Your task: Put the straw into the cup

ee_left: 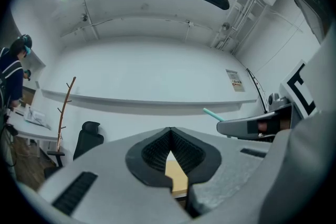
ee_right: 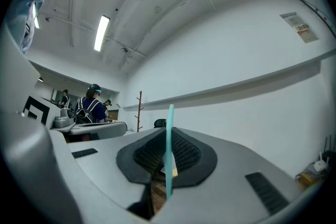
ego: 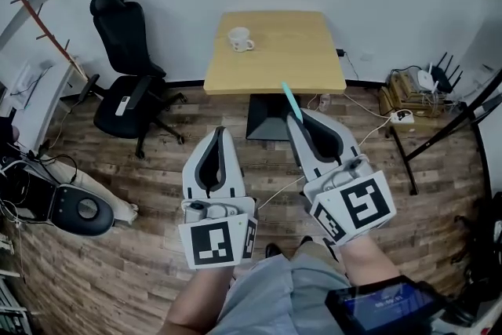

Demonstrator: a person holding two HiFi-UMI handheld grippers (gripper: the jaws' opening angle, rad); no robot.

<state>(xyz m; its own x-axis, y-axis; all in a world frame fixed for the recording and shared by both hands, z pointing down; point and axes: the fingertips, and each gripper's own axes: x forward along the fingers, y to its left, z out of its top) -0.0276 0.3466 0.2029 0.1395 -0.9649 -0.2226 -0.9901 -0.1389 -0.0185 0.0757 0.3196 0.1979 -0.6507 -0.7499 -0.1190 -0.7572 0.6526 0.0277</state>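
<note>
The person holds both grippers low and near the body, well short of the surface (ego: 289, 52), a pale wooden square standing far off by the wall. The right gripper (ego: 296, 118) has its jaws clamped on the teal straw (ego: 289, 99), which sticks out past the tips, slanting toward the surface's near edge. The left gripper (ego: 219, 131), just to its left, has its jaws pressed together with nothing between them. The white cup (ego: 240, 39) stands upright on the far left part of the surface, well apart from the straw. A black office chair (ego: 125, 67) stands on the wooden floor (ego: 118, 263) further left.
</note>
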